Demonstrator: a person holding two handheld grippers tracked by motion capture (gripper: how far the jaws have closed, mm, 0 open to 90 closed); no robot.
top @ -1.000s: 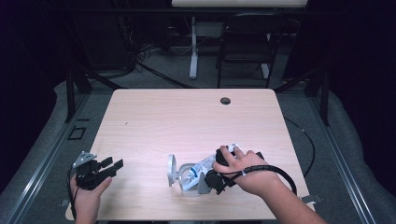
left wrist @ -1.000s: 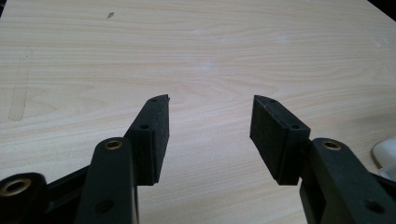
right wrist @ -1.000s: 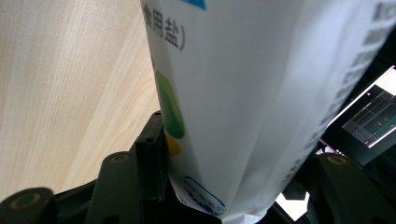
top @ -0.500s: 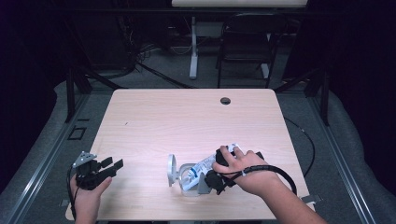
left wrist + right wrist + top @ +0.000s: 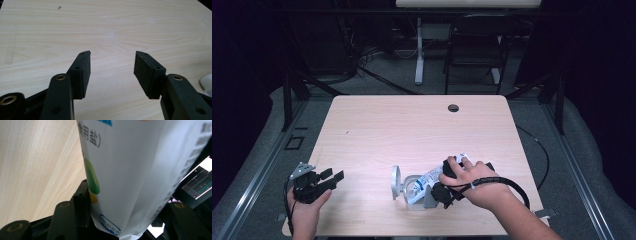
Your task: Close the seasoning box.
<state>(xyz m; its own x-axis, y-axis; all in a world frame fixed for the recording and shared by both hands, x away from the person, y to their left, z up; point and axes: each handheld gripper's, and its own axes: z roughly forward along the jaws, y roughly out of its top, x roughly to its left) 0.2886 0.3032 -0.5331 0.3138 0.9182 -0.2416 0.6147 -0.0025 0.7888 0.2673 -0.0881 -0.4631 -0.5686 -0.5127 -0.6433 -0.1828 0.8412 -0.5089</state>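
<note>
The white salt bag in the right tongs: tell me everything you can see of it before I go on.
The white salt bag is a soft pouch, plastic by its sheen, printed with dark Chinese characters, blue patches and a green and yellow mark. It sits between the jaws of the right tongs, whose left pad presses its side; the other pad is hidden behind it. In the high view it lies tilted low over the table, its far end at a clear container with a round lid. Whether salt is pouring cannot be told.
</note>
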